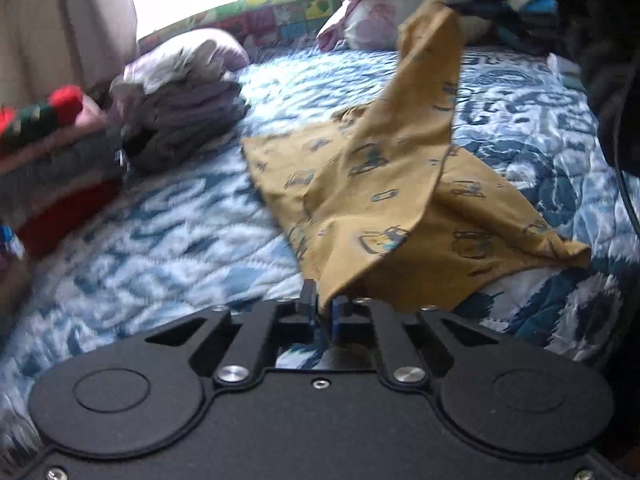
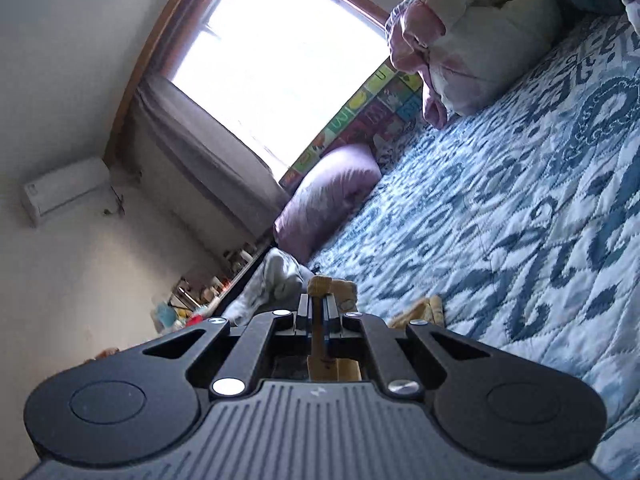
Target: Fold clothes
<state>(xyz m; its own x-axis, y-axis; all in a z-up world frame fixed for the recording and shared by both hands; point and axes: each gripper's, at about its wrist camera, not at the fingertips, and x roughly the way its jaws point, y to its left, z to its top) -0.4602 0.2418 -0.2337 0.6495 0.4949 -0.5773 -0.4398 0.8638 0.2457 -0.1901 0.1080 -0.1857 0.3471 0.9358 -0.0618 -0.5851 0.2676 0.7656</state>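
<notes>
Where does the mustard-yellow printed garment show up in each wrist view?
Left wrist: the mustard garment fills the centre, draped on the blue quilt, one corner lifted top right, its near edge pinched in the left hand-held gripper.
Right wrist: only a strip clamped in the right hand-held gripper, bottom centre.
Shared landmark: the lilac pillow.

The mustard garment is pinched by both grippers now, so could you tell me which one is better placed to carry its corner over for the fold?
Probably the right gripper: it holds one corner of the mustard garment raised above the bed, while the left gripper pins a low edge as anchor.
</notes>
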